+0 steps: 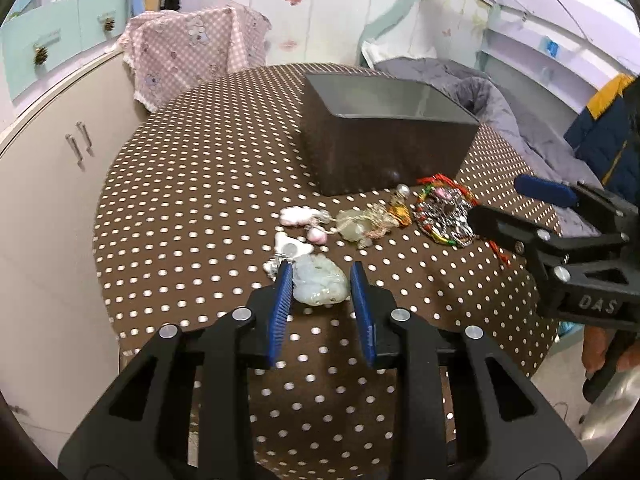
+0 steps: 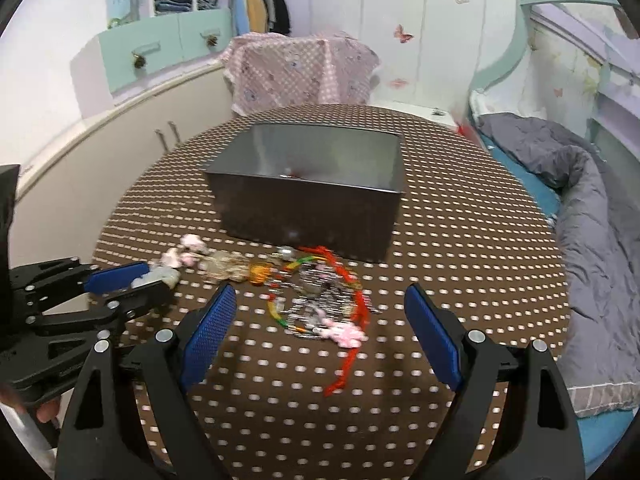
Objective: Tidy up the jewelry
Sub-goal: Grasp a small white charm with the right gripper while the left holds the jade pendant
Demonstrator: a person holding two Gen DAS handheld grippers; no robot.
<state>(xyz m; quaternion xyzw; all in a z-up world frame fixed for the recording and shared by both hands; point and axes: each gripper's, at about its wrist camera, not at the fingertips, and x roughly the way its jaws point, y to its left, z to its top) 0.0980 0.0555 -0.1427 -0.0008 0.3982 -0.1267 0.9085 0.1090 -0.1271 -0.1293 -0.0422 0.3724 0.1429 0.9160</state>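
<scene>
Jewelry lies in a loose row on the brown polka-dot table (image 1: 200, 208) in front of a dark open box (image 1: 384, 148). My left gripper (image 1: 320, 276) is open, its blue pads on either side of a pale green jade pendant (image 1: 318, 286) that rests on the cloth. Behind it lie pink and white charms (image 1: 298, 216), a jade piece with cord (image 1: 360, 224) and an amber bead (image 1: 401, 214). My right gripper (image 2: 320, 300) is open wide above a beaded necklace with red cord (image 2: 320, 304). The left gripper (image 2: 132, 276) shows at the left of the right wrist view.
The box (image 2: 312, 204) stands mid-table, with something small and red inside. A bed with a grey duvet (image 2: 580, 184) runs along the right. Beige cabinets (image 1: 52, 184) and a chair under pink checked cloth (image 1: 192, 52) stand behind the table.
</scene>
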